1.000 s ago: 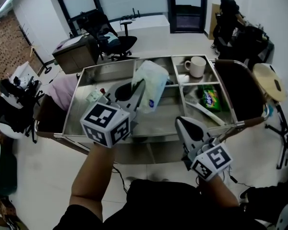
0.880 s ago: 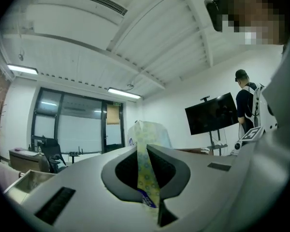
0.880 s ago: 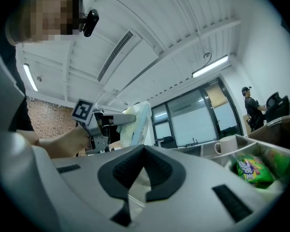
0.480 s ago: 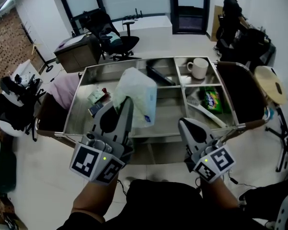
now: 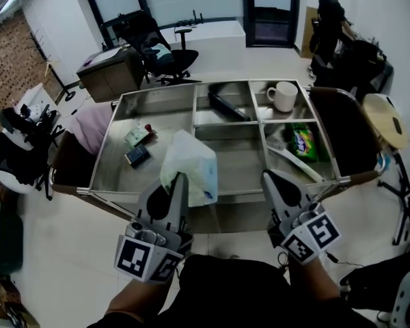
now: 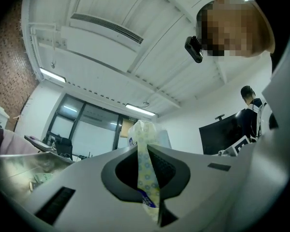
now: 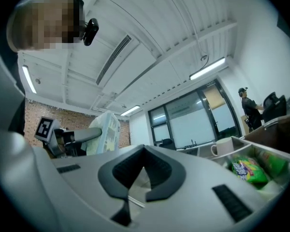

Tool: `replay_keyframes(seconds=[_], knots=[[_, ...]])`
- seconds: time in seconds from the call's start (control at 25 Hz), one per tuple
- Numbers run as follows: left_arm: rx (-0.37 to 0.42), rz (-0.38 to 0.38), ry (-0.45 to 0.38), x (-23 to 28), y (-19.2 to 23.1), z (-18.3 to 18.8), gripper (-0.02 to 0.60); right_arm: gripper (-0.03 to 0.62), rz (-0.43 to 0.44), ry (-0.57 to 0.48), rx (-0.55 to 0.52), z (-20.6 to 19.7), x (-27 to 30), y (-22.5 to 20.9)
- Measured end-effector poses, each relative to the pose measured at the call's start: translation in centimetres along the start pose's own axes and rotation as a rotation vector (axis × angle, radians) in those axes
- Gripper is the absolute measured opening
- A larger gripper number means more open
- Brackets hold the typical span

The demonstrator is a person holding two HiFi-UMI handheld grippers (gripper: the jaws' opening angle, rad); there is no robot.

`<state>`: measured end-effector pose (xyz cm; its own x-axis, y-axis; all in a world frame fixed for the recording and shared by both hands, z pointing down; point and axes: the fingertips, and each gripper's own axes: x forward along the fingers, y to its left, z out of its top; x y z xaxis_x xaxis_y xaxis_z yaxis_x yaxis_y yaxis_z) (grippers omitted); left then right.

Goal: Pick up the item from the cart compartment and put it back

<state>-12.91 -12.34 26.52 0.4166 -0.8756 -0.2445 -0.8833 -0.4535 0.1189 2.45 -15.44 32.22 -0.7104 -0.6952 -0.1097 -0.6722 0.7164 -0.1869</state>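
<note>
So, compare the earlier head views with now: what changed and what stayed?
The left gripper, shut on the tissue pack, carried it back from over the middle of the cart to its near rim. The right gripper, mug and green snack bag stayed put.

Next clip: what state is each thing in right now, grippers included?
Left gripper: fingers shut on the tissue pack.
Tissue pack: held in the air over the cart's near edge.
Right gripper: fingers together, empty.
Mug: upright, far right compartment.
Green snack bag: lying flat, near right compartment.
</note>
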Motion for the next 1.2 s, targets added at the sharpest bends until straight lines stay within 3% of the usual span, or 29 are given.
replay_keyframes(seconds=[0.76, 1.2], knots=[[0.027, -0.001, 0.106, 0.2, -0.1, -4.4, 0.003, 0.017, 0.006, 0.018, 0.011, -0.7, 0.4, 0.1], [0.018, -0.001, 0.109, 0.0, -0.3, -4.6, 0.002, 0.017, -0.003, 0.025, 0.005, -1.1, 0.4, -0.1]])
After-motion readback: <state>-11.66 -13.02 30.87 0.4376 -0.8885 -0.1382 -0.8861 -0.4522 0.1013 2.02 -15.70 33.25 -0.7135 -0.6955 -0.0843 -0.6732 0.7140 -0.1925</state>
